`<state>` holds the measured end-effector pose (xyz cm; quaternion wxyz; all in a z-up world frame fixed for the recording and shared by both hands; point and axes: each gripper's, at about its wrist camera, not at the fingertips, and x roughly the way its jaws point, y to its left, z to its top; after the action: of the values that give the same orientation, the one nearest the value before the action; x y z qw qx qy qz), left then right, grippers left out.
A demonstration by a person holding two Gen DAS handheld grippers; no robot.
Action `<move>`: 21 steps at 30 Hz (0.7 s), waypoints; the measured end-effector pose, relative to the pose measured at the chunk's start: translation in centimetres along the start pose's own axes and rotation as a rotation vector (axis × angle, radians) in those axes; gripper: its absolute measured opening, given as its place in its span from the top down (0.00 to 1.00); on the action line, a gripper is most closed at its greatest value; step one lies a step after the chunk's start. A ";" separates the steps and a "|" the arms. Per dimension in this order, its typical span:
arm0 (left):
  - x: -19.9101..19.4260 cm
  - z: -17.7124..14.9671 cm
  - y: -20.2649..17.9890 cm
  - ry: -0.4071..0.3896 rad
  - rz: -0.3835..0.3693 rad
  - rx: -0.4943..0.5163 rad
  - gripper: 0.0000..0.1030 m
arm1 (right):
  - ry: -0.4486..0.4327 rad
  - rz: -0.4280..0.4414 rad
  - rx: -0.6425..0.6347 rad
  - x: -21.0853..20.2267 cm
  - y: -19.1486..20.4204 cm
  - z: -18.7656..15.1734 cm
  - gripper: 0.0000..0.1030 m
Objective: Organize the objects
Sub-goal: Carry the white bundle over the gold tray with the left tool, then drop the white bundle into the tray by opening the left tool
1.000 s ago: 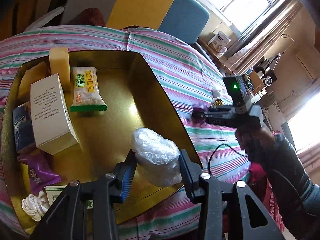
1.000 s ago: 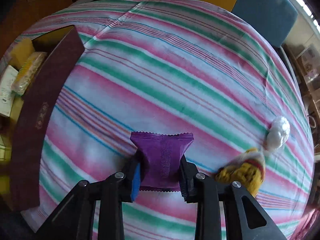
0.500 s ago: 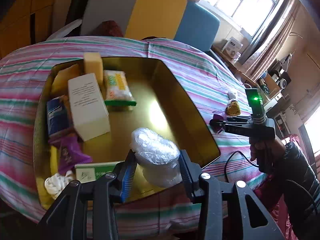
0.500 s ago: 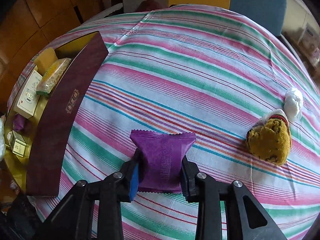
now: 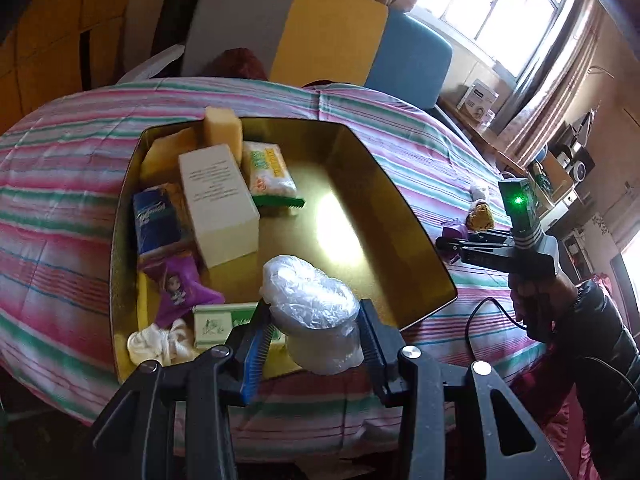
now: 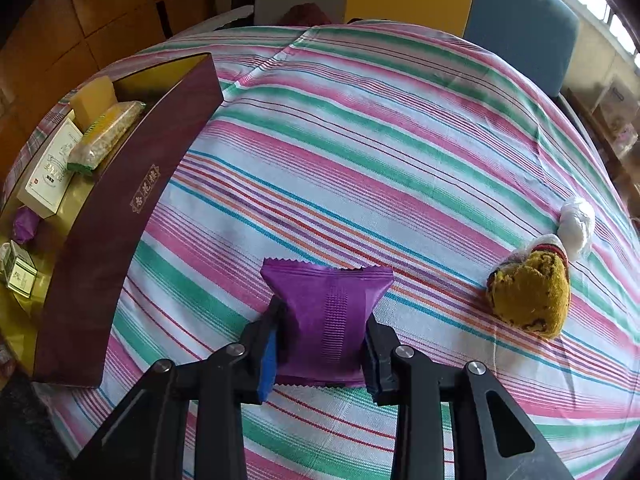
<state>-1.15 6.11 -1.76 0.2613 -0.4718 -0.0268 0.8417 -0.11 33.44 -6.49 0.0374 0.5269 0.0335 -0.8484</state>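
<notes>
- Our left gripper (image 5: 314,340) pinches the soft, crinkly bundle (image 5: 310,304) at its waist.
- Our right gripper (image 6: 320,340) clamps the light, slippery pouch (image 6: 326,308) mid-body.

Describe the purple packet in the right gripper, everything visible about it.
The purple packet is a sealed pillow-style wrapper of matte foil or plastic, with zigzag-cut ends and a ribbed seam down its middle, showing no print on this side. The right gripper clamps its two sides, creasing them inward. It is held above the striped tablecloth, right of the maroon box, touching only the fingers.
</notes>
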 end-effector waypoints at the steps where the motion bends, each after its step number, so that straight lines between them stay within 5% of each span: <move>1: 0.2 0.4 -0.4 -0.002 0.001 0.015 0.59 | -0.001 -0.002 0.000 0.0 0.0 0.0 0.66; 11: 3.1 5.4 -2.7 -0.008 0.007 0.112 0.59 | -0.005 -0.021 -0.016 0.1 0.6 -0.1 0.66; 21: 12.4 12.8 -1.8 0.082 0.047 0.080 0.59 | -0.006 -0.025 -0.033 0.1 0.9 0.0 0.66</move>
<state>-15.93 16.03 -3.85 0.2610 -0.4955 0.0284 0.8280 -0.10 32.50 -6.62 0.0355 0.5234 0.0538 -0.8496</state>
